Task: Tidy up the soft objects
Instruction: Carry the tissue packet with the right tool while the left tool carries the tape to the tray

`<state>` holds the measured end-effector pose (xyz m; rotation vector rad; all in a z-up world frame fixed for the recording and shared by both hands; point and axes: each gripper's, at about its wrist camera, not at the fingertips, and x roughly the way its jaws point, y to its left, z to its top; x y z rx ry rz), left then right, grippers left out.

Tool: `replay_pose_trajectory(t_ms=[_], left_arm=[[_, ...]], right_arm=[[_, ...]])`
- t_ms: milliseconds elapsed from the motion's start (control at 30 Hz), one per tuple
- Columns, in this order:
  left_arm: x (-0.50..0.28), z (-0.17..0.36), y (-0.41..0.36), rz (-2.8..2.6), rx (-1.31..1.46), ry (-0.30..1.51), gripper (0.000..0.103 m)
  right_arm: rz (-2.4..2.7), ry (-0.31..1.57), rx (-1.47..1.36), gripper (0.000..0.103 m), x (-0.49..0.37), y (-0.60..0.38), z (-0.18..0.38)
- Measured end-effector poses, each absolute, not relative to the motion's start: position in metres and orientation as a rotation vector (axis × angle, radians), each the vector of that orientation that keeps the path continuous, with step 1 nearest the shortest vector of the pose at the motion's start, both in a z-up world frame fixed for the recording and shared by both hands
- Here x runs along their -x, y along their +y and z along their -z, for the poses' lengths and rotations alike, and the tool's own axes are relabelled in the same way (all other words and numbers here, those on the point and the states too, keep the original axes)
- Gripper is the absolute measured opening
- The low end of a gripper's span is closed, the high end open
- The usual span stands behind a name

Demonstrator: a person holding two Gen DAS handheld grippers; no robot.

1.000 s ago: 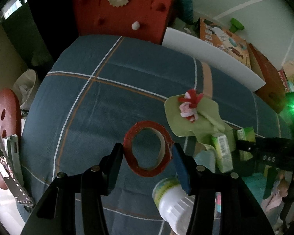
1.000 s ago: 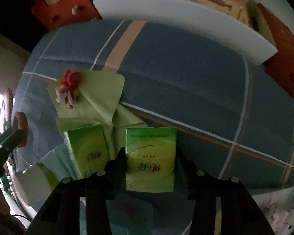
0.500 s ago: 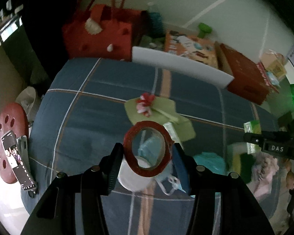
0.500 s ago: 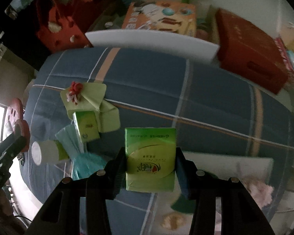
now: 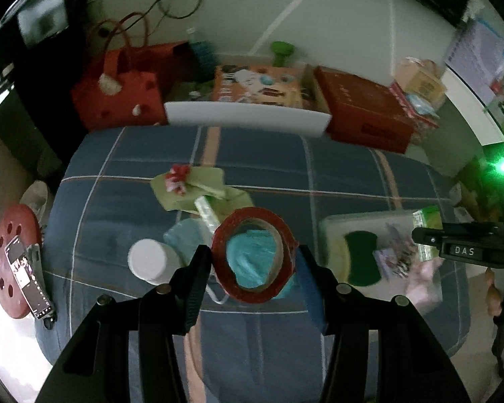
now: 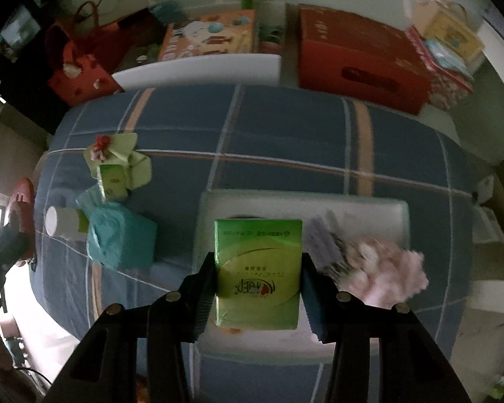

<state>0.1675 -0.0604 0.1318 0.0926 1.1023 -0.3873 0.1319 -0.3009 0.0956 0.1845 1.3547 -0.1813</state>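
My left gripper [image 5: 253, 263] is shut on a red tape roll [image 5: 285, 231], held high over the blue plaid bed [image 5: 134, 174]. Through the roll's hole a teal cloth bundle [image 5: 252, 262] shows below. My right gripper [image 6: 258, 278] is shut on a green tissue pack [image 6: 258, 268], above a white tray [image 6: 238, 201] holding a pink fluffy item [image 6: 386, 272] and a green sponge [image 5: 363, 258]. A second green tissue pack [image 6: 112, 181], a light green cloth with a red bow [image 6: 100, 147], the teal cloth bundle [image 6: 121, 235] and a white-capped bottle [image 6: 58, 221] lie on the bed's left part.
A white board [image 5: 245, 117], a red felt bag [image 5: 117, 97], an orange picture box [image 5: 255, 84] and a red carton [image 5: 363, 107] line the far side of the bed. A red stool [image 5: 13, 252] with a phone stands at the left. My right gripper shows in the left wrist view [image 5: 460, 252].
Both grippers rose and swung right across the bed, each still holding its object. The white tray came into view under the right gripper, and the bed looks smaller and farther.
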Motion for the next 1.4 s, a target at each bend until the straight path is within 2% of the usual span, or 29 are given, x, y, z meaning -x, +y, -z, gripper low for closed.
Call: replay_pose_trajectory(t_ms=[400,733,933,1400], left_arm=[[-0.125,-0.124,-0.152,0.515,-0.201,1.104,0.053],[-0.127,-0.059,-0.218,0.603,-0.249,1.189,0.053],[-0.148,-0.015,-0.224,0.586,-0.211,1.260,0.053],[-0.176,0.029,-0.228,0.621,-0.083,1.334,0.053]], right_arm=[[0.286,1.376,-0.231,0.050,-0.072,-0.373,-0.084],[0.276,1.436,-0.291,0.050,-0.075,-0.396,-0.030],[0.257,1.481,-0.283,0.050,-0.084,-0.394,0.002],[0.267,1.498,-0.280,0.050,-0.095,-0.407,0.019]])
